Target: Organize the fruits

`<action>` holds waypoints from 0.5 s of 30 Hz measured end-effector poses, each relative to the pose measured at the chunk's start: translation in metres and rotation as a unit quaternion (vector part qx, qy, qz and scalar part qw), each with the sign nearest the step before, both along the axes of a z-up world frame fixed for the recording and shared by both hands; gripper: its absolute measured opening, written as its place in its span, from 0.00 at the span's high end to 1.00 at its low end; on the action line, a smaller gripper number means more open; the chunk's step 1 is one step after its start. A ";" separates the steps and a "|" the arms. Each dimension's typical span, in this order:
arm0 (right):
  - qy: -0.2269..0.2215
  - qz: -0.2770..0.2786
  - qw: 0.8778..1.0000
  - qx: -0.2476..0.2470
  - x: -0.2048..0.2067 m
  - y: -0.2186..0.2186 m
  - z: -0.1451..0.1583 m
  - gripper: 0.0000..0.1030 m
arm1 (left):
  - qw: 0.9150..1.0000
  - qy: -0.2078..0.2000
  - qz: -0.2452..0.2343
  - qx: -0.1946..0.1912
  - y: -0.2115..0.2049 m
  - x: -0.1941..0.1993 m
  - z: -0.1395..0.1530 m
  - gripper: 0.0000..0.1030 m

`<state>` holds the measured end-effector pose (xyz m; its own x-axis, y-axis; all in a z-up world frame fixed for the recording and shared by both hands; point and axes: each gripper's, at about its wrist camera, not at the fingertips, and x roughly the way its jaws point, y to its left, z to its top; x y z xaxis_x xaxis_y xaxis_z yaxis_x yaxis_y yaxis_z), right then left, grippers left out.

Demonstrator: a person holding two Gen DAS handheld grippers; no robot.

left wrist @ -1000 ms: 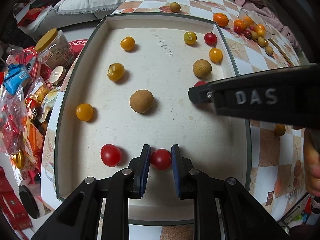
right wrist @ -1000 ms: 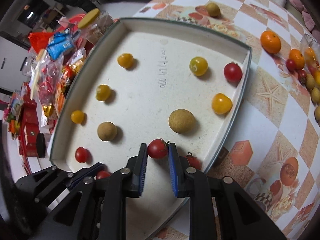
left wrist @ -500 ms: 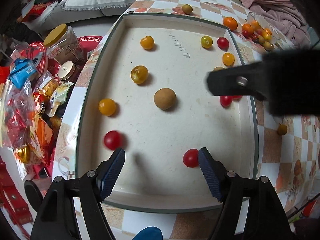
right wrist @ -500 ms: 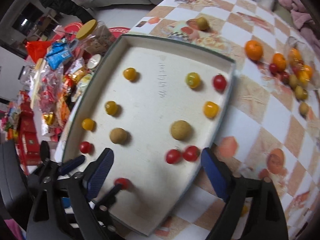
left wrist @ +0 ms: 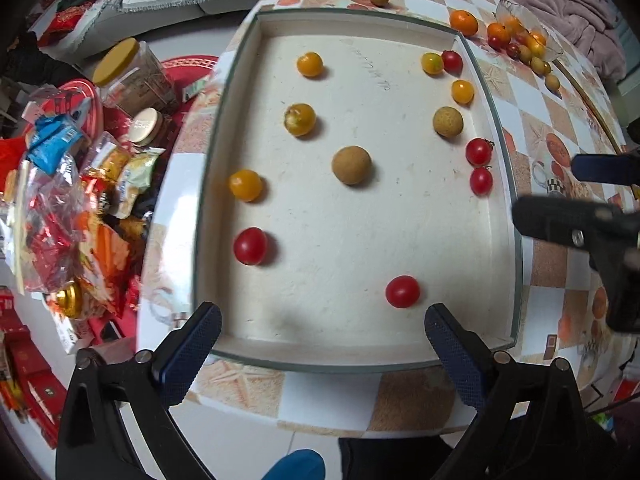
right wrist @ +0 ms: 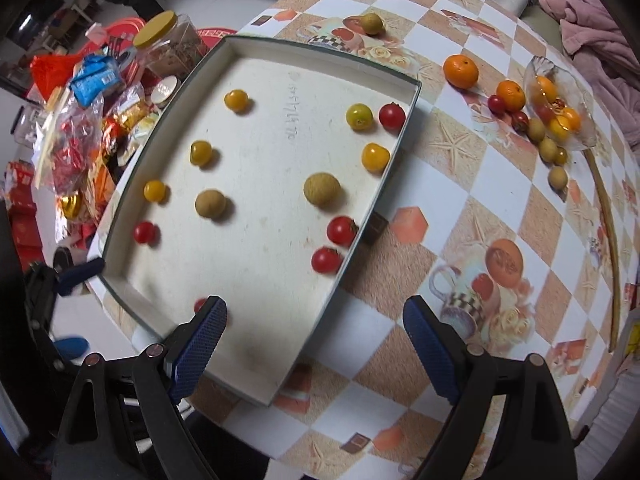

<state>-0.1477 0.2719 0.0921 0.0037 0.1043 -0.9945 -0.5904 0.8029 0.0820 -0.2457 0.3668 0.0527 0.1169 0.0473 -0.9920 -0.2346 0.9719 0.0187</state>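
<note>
Tomatoes, red (left wrist: 402,291), glossy, round, loose on white tray (left wrist: 400,220) floor; yellow tomatoes (left wrist: 245,185) and tan longans (left wrist: 351,165) scattered likewise; left claw (left wrist: 322,330) and right claw (right wrist: 315,330) spread wide, holding nothing.

Matt tray (left wrist: 224,128), glossy tomatoes (left wrist: 402,291)

Right claw finger (right wrist: 200,334) half hides a red tomato (right wrist: 199,304)

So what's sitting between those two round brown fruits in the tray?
Nothing: in the right wrist view, only bare tray floor lies between the left brown fruit and the right brown fruit.
</note>
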 end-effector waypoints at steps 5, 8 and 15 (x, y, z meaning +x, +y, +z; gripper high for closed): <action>-0.002 0.020 1.000 -0.005 -0.008 0.003 0.011 0.11 | 1.000 -0.007 -0.015 0.024 0.003 -0.001 0.016 0.01; -0.001 0.028 1.000 -0.005 -0.012 0.003 0.018 0.11 | 0.999 -0.002 -0.029 0.030 0.002 -0.001 0.021 0.01; 0.002 0.049 0.999 -0.007 -0.017 0.001 0.032 0.11 | 0.998 0.010 -0.058 0.025 -0.002 -0.005 0.033 0.01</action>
<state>-0.1649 0.2731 0.1242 -0.0098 0.0904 -0.9959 -0.6654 0.7428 0.0739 -0.2503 0.3646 0.0858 0.1052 0.0840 -0.9909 -0.1206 0.9902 0.0712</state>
